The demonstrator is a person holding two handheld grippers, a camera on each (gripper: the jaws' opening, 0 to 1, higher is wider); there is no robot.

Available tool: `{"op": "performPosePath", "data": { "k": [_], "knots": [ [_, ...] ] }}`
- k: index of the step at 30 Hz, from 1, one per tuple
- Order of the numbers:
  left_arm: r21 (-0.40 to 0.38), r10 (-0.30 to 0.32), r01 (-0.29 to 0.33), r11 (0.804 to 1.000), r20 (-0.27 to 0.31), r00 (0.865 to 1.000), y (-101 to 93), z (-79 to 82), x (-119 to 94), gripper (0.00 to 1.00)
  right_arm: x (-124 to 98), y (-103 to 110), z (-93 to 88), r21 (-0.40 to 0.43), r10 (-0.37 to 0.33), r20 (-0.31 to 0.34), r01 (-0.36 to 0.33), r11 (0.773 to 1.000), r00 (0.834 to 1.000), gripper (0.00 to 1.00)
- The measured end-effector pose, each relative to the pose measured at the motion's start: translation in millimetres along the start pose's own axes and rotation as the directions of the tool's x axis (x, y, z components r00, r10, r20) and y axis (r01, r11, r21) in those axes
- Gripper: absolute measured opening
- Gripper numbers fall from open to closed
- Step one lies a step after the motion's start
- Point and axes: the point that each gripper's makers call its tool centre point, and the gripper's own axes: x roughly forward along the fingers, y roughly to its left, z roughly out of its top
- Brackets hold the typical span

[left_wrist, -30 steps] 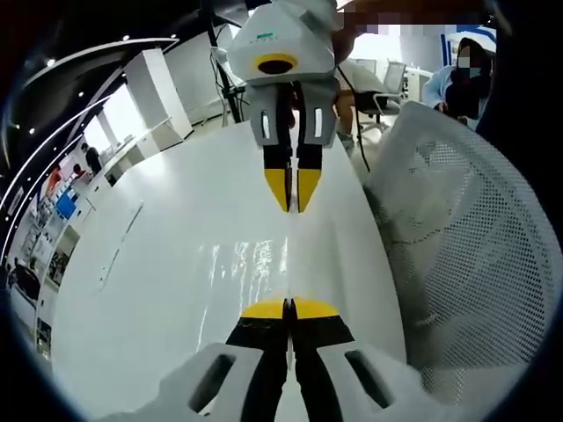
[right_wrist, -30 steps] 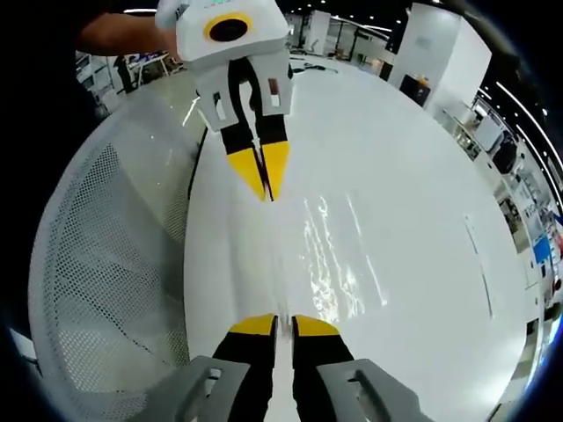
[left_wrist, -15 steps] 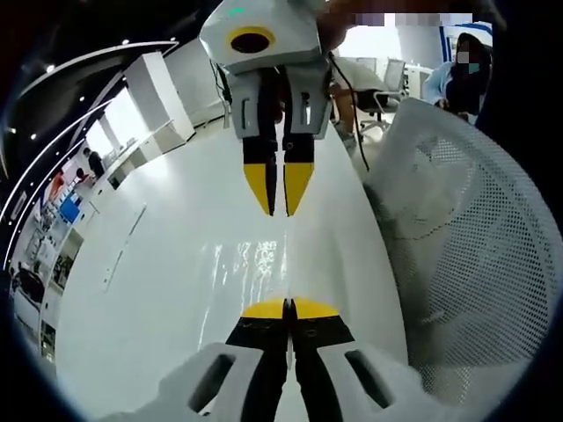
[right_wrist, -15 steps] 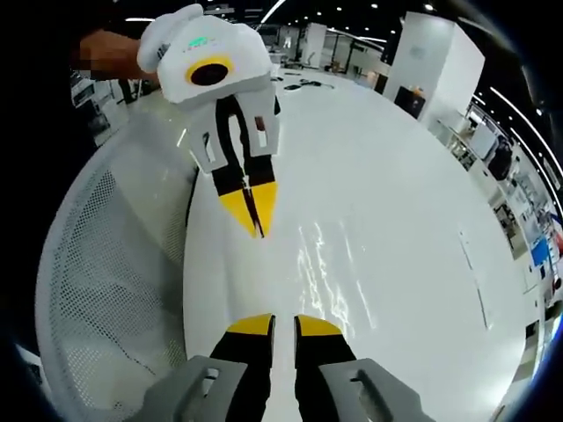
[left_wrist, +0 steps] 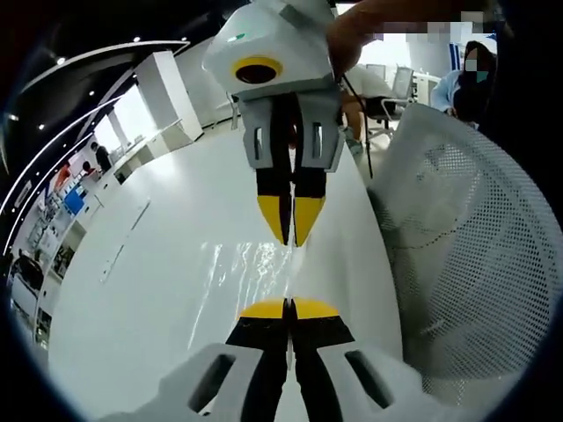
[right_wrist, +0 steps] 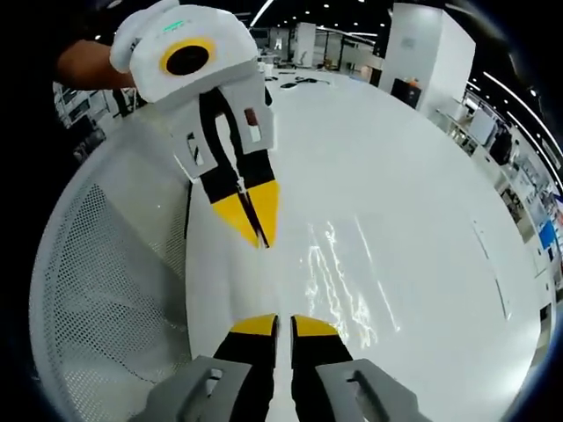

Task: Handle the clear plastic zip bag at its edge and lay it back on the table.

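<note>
Since half a second ago the right gripper has drawn its yellow-tipped fingers together again; in the right gripper view its own tips now stand with only a thin slit between them, where a wider gap showed before. Whether they pinch the bag's edge I cannot tell, since the film there is too clear to make out. The left gripper has its fingers pressed together in its own view, a faint line of clear film running up from between them toward the other gripper, so it grips the clear plastic zip bag at its edge. Seen from the right gripper view, the left gripper comes in from above with its tips closed to a point. The bag shows as rippled streaks of glare over the glossy white tabletop, between the two grippers and close to the near edge. Beside that edge stands a white mesh chair back, just next to the tabletop. A hand holds the right gripper's white body. Beyond lies a large, bright hall with white pillars, ceiling light strips, and shelves or displays along the far side, where small figures stand; a seated person is behind the chair.
</note>
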Motion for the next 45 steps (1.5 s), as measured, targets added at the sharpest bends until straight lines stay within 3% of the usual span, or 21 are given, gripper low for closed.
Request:
{"op": "performPosePath", "data": {
  "k": [10,14,23,26,34,38,45],
  "knots": [
    [0.026,0.036,-0.036,0.999,0.005,0.999,4.7,3.7,-1.0,0.00,2.0,-3.7,3.0,0.022,0.005,-0.021,-0.005,1.000,1.000,0.00],
    [0.018,0.057,-0.057,0.998,-0.001,0.998,7.2,8.3,-1.6,0.05,2.9,-1.7,3.6,0.010,0.012,-0.033,-0.012,1.000,0.999,0.00],
    [0.075,0.051,-0.051,0.996,0.010,0.999,0.8,17.8,0.6,0.09,3.7,-5.5,0.9,0.030,0.018,-0.055,-0.017,0.999,0.998,0.00],
    [0.088,0.091,-0.093,0.992,0.025,0.996,7.1,22.8,-0.5,0.15,0.9,-5.1,1.7,0.035,0.026,-0.061,-0.024,0.999,0.998,0.00],
    [0.093,0.080,-0.082,0.992,0.022,0.997,4.8,23.9,-3.2,0.16,3.1,-8.8,2.1,0.048,0.034,-0.071,-0.031,0.998,0.997,0.00],
    [0.115,0.060,-0.060,0.992,0.000,0.998,-6.3,25.1,-0.5,0.16,4.8,-6.5,8.1,0.048,0.042,-0.069,-0.039,0.998,0.997,0.00],
    [0.118,0.047,-0.042,0.992,-0.044,0.998,-6.1,15.2,3.0,0.17,4.2,-7.8,24.8,0.019,0.049,-0.056,-0.048,0.999,0.997,0.00]
  ]
}}
